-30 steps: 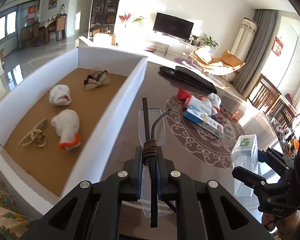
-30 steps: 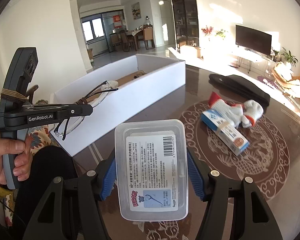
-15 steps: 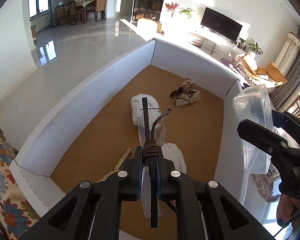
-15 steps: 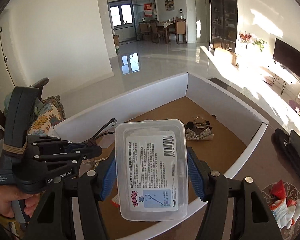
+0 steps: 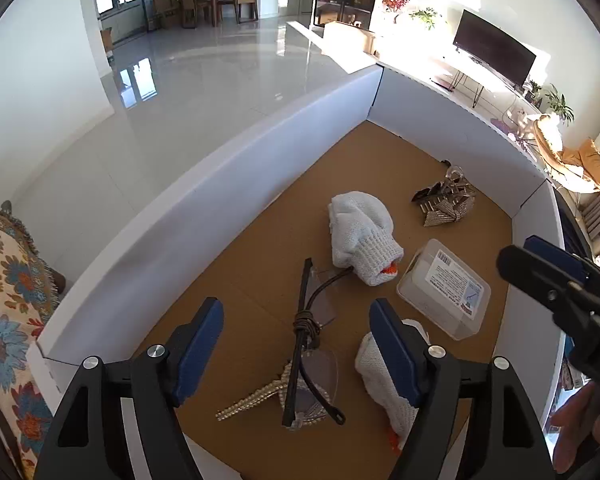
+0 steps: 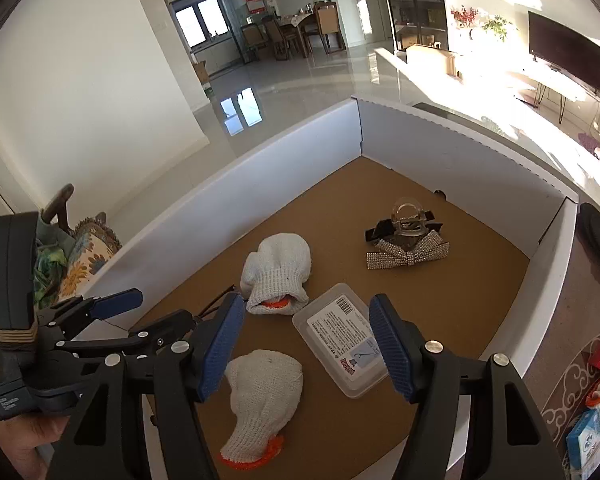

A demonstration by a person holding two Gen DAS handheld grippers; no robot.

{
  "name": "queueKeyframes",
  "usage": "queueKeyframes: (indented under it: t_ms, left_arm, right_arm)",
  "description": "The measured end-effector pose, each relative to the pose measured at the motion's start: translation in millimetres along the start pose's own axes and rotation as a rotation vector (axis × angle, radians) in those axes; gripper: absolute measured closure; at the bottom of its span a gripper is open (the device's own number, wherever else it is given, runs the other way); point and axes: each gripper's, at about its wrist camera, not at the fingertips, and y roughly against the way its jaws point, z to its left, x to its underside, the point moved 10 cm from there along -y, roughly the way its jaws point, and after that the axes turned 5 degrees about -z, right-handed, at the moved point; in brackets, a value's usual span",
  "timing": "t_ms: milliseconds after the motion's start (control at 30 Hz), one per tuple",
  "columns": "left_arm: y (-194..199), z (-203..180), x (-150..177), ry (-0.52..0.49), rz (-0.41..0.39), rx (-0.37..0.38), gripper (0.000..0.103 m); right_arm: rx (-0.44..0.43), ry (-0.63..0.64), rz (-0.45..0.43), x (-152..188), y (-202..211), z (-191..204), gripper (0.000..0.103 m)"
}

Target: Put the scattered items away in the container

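Glasses lie on the brown floor of the white-walled box, their long axis running from lower centre up the left wrist frame, folded temples bound with cord. The left gripper has just been opening; its blue pads stand wide either side, touching nothing. Right of it the clear plastic case lies slanted, near two white gloves. Beyond the box, glossy tile and a television.

Right wrist view: the right gripper has just been opening, empty; the case lies free below, long axis running upper left to lower right. A dark patterned desk shows at right.
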Motion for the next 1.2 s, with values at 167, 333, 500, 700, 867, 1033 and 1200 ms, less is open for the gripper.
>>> queueKeyframes:
  t_ms: [167, 333, 500, 700, 867, 1033, 1200]
  left_arm:
    - [46, -18, 4, 0.003, -0.094, 0.053, 0.028]
    - [122, -99, 30, -0.114, -0.194, 0.213, 0.027]
    - [158, -211, 104, -0.271, -0.17, 0.401, 0.0]
    - [100, -316, 207, -0.398, -0.006, 0.428, 0.0]
    - [63, -345, 235, -0.439, 0.007, 0.353, 0.0]
    - [47, -350, 241, -0.408, 0.019, 0.323, 0.0]
    - [41, -353, 240, -0.456, -0.02, 0.271, 0.0]
  right_arm:
    - [0.024, -0.025, -0.142, 13, 74, -25, 0.037]
    - [0.128, -0.063, -0.259, 82, 170, -92, 0.037]
    - [0.343, -0.155, -0.214, 203, 238, -191, 0.037]
    - [0.596, -0.213, -0.114, 309, 292, -281, 0.037]
    - [0.594, -0.309, -0.117, 335, 314, -312, 0.037]
    - [0.614, -0.384, -0.102, 344, 316, -324, 0.037]
    - [0.678, -0.331, -0.051, 345, 308, -321, 0.036]
